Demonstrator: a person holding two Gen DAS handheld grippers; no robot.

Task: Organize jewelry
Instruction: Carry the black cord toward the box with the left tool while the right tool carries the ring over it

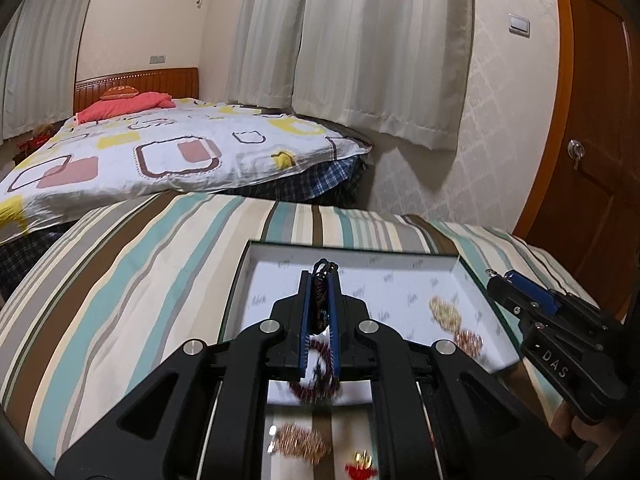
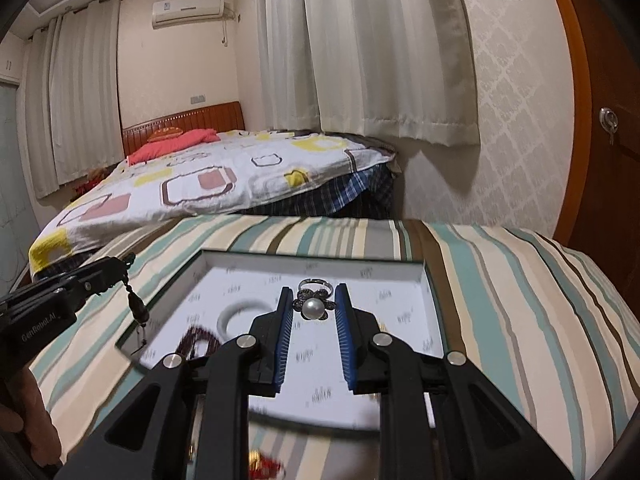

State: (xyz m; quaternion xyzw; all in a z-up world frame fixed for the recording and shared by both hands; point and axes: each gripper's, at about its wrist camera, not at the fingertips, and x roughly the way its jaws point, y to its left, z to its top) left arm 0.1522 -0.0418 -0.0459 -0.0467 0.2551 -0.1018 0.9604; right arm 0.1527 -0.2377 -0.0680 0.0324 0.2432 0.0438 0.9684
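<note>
- Beads on a dark cord, a bracelet with a tassel end, were gripped by the left gripper; its blue pads were drawn almost together on the cord, and the dark red loop hung blurred beneath them over the near part of the white box.
- In the right wrist view the same piece was seen dangling from the left gripper at the box's left edge, so it was judged limp and light, likely to swing, and best held by the cord above the beads.
- A pearl ring was seen between the blue pads of the right gripper, which stood partly open; whether the pads touched the ring could not be told.
- The ring was judged small, stiff and slippery at the round pearl; a hold across the flower-shaped setting or the band was thought safer than one on the pearl itself.
- A white bangle lay in the box's left half, and gold clusters lay toward its right wall.
- More gold pieces were left on the striped bedding outside the box; these looked tangly and light.
</note>
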